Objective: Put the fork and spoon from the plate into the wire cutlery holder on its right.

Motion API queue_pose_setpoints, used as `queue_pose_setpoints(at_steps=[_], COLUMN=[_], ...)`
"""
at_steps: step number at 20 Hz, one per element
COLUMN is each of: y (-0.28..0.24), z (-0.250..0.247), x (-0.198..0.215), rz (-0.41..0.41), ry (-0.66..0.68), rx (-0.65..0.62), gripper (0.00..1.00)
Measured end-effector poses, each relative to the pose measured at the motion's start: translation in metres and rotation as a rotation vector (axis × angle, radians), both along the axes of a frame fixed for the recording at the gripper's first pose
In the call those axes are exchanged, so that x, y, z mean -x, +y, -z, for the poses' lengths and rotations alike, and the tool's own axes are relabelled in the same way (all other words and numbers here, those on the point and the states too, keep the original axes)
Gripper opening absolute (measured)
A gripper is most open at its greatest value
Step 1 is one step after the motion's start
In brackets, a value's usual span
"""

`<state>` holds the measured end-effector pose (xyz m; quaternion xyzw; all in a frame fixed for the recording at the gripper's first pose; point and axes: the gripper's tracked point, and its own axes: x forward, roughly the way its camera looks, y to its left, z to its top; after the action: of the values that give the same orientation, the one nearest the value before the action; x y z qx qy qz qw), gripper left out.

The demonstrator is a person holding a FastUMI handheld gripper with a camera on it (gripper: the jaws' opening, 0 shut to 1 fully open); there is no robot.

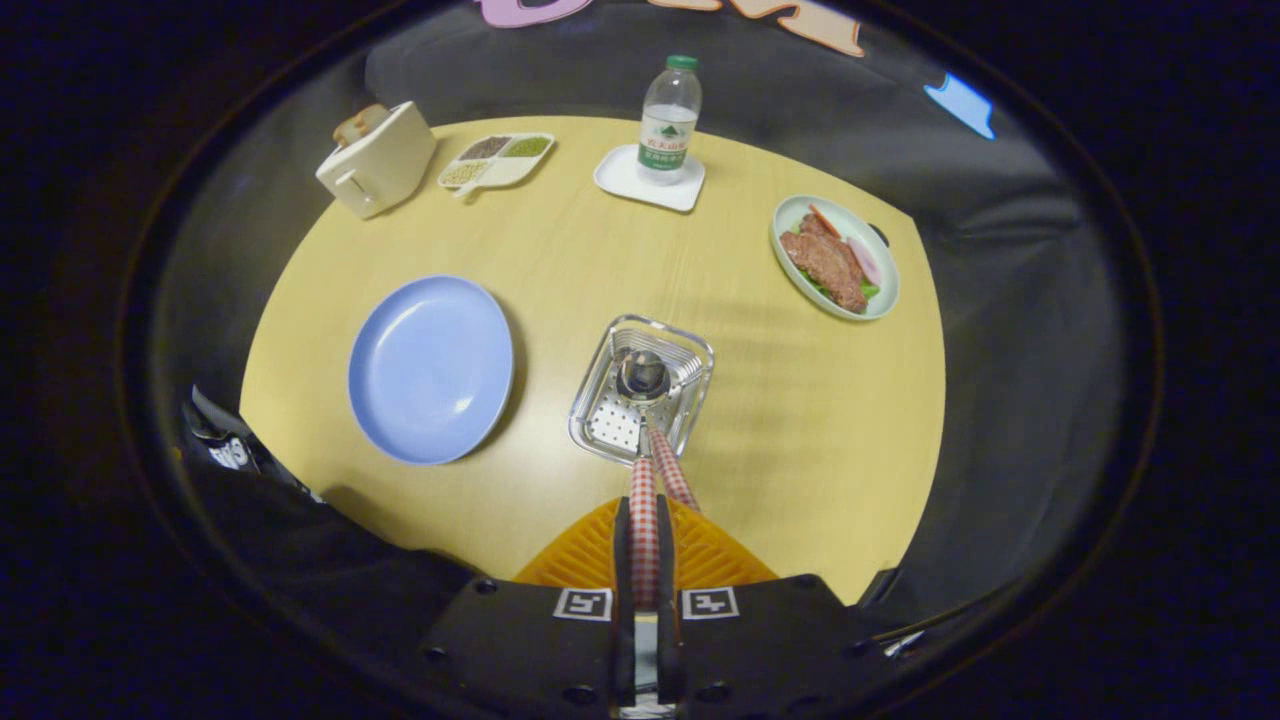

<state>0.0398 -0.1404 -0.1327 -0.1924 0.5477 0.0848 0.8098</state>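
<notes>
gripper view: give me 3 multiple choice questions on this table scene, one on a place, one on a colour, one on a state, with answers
1. Where does the wire cutlery holder stand?
A. to the right of the blue plate, just ahead of the fingers
B. behind the water bottle
C. on top of the toaster

2. What pattern do the utensil handles have?
A. plain green
B. red and white check
C. black stripes

3. What is the gripper doing?
A. wide open above the blue plate
B. shut on the bottle cap
C. shut on a checked handle whose metal end reaches into the holder

Answers:
1. A, the holder sits beside the blue plate, right in front of the fingers.
2. B, both handles show red and white checks.
3. C, the fingers press on one handle from both sides, and a second handle leans beside it in the holder.
</notes>
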Motion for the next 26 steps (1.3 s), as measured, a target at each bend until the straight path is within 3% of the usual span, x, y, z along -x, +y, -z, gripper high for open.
queue_pose_setpoints(at_steps=[8,13,16,20,26], y=[0.008,0.013,0.016,0.027,0.039], z=[0.001,-0.021,-0.04,-0.082,-0.178], x=[-0.011,-0.011,-0.009,-0.022,-0.034], rz=[-0.041,-0.039,0.004,0.09,0.15], ry=[-0.005,-0.107,-0.186,-0.38,-0.8], rx=[0.008,-0.04,-0.092,-0.225,-0.43], gripper=[0.2,0.52,0.72,0.98,0.95])
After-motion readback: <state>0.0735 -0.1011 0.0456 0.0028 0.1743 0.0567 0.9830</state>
